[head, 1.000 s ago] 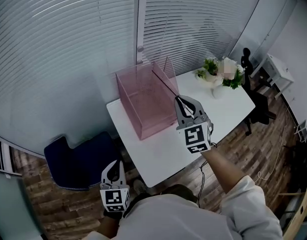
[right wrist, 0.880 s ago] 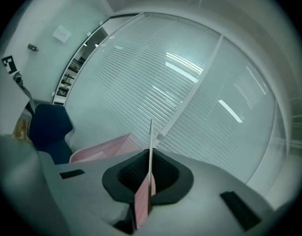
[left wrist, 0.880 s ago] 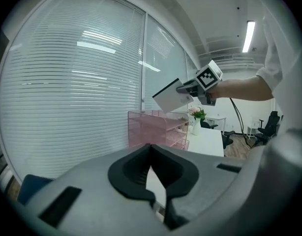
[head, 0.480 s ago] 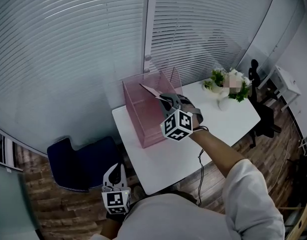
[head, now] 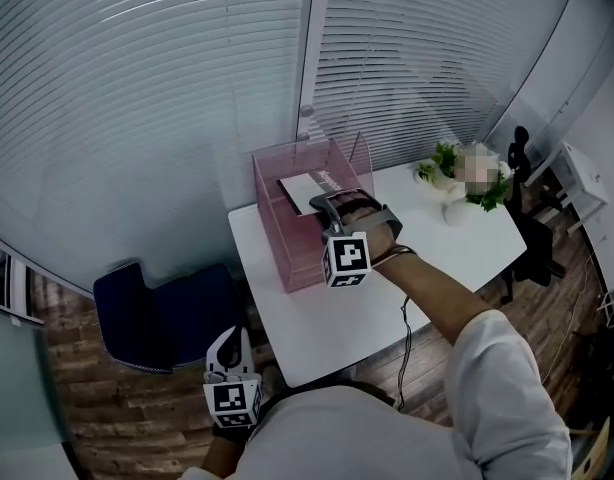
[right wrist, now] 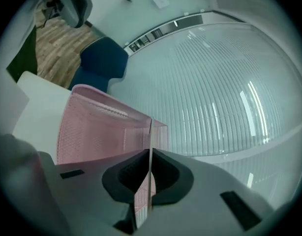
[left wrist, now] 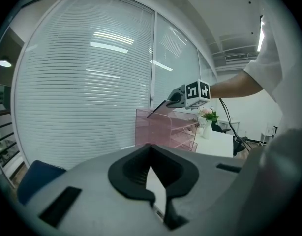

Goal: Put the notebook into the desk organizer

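Note:
The pink mesh desk organizer (head: pixel 287 243) stands at the back left of the white table (head: pixel 387 298). My right gripper (head: pixel 329 204) hovers over its open top, shut on a thin notebook (head: pixel 305 190) that lies almost flat above the opening. In the right gripper view the notebook (right wrist: pixel 150 146) shows edge-on between the pads, with the organizer (right wrist: pixel 92 132) just beyond. My left gripper (head: pixel 230 351) hangs low by the person's body, off the table, shut and holding nothing. In the left gripper view the right gripper (left wrist: pixel 183 95) holds the notebook (left wrist: pixel 158 110) above the organizer (left wrist: pixel 166 129).
A vase of flowers (head: pixel 465 173) stands at the table's far right corner. A blue chair (head: pixel 157 313) sits left of the table and a black chair (head: pixel 542 238) to its right. Window blinds (head: pixel 187 78) run close behind the organizer.
My right gripper has swung the notebook left, from beside the organizer's right wall to above its open top, and tipped it from upright to nearly flat. The left gripper has stayed put.

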Available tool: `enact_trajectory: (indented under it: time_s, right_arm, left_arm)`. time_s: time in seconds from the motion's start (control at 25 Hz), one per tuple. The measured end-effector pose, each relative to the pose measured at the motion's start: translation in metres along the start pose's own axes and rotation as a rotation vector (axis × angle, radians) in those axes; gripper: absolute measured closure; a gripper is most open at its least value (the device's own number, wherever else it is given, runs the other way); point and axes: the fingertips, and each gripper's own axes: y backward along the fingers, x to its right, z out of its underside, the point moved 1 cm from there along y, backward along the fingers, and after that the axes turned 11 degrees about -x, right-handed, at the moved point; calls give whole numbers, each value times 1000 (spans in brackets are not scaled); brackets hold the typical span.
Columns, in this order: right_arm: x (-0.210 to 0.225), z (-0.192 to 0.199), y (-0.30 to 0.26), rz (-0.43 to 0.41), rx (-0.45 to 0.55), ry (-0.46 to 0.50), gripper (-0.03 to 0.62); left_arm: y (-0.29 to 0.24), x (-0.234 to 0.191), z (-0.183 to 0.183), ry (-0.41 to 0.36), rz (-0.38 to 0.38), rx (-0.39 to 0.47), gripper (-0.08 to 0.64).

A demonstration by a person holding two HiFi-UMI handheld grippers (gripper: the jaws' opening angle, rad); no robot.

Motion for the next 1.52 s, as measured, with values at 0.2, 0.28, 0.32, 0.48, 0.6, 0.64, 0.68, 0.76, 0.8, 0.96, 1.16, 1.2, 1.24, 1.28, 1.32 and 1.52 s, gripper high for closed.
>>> enact_trajectory:
  time_s: [0.2, 0.28, 0.32, 0.48, 0.6, 0.64, 0.68, 0.76, 0.8, 0.96, 1.16, 1.2, 1.24, 1.28, 1.32, 1.52]
  right_arm:
    - [-21, 0, -7, 12, 5, 119, 568]
    - [-32, 2, -13, -9, 4, 124, 566]
    - [-36, 3, -16, -25, 4, 120, 566]
    - [-46, 6, -19, -64, 8, 112, 565]
    - [-51, 8, -21, -90, 12, 121, 557]
    - [-54, 9, -22, -100, 11, 125, 554]
    - [-56, 9, -23, -108, 11, 127, 552]
    - [-59, 9, -24, -121, 14, 128, 551]
    - [-60, 9, -24, -123, 14, 130, 549]
    - [-63, 10, -26, -140, 19, 131, 543]
    - [-69, 9, -24, -205, 35, 113, 515]
    - [-72, 8, -24, -222, 41, 113, 507]
    - [-74, 7, -24, -240, 48, 112, 496]
    - [-75, 6, -23, -258, 56, 109, 492]
    - [-75, 5, -21, -273, 63, 106, 486]
    - [-71, 6, -16, -363, 69, 95, 418]
  left_arm:
    - [-3, 0, 3, 5, 0, -8, 552]
    - [-6, -1, 3, 4, 3, -13, 552]
    - [-8, -1, 3, 4, 5, -15, 552]
    - [-13, -2, 3, -1, 11, -21, 552]
    - [-17, -1, 1, -3, 16, -21, 552]
    - [-18, 0, 1, -3, 18, -21, 552]
    - [-19, 0, 0, -2, 19, -22, 552]
    - [-21, 0, -1, -3, 21, -23, 552]
    - [-21, 0, -1, -4, 21, -23, 552]
    - [-23, -1, -1, -2, 21, -25, 552]
    - [-20, -3, -5, 1, 19, -28, 552]
    - [-22, -3, -3, 2, 19, -28, 552]
    - [-24, -4, -2, 3, 19, -28, 552]
    - [-25, -4, -1, 3, 19, -27, 552]
    - [-25, -4, 0, 4, 19, -26, 552]
    - [-24, -2, -1, 3, 22, -25, 552]
